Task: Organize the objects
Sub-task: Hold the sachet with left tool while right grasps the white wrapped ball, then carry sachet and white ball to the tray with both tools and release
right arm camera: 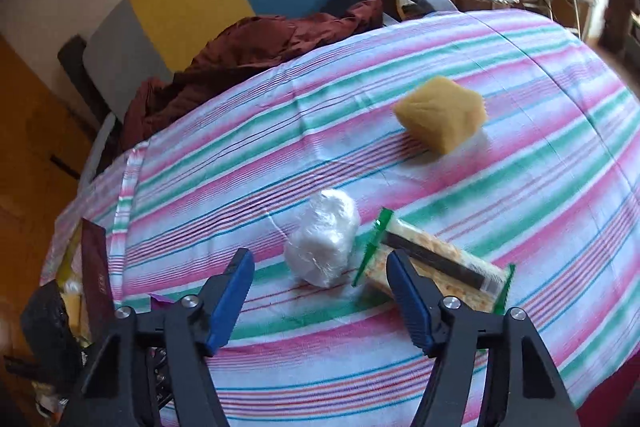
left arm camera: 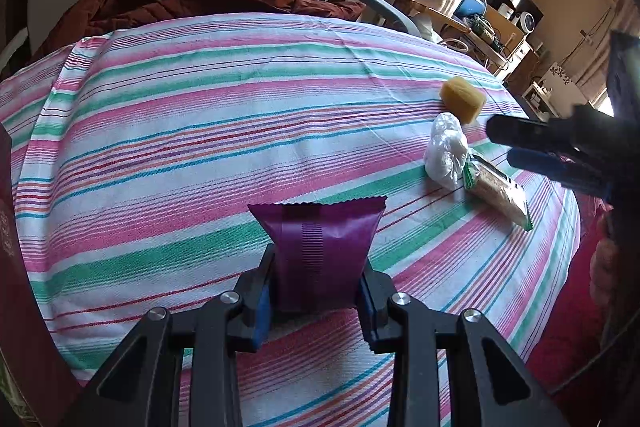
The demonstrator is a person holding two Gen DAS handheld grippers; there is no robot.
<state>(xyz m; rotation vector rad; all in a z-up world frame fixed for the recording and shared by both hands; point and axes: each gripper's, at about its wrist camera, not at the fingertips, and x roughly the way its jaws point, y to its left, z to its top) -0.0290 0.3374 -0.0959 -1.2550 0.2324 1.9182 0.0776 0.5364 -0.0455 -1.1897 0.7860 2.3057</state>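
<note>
We have the purple packet pinched at its lower half in the left hand-held gripper, raised over the striped bench; the slick wrapper could slide out if we tilt it. Our right hand-held gripper stands open, holding nothing, by the white bag and cracker pack; closing here could catch both, or nudge the sponge.

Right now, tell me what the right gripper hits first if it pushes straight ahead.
Most likely the white plastic-wrapped bundle, lying just ahead between the open fingers of the right gripper; depth is uncertain.
</note>
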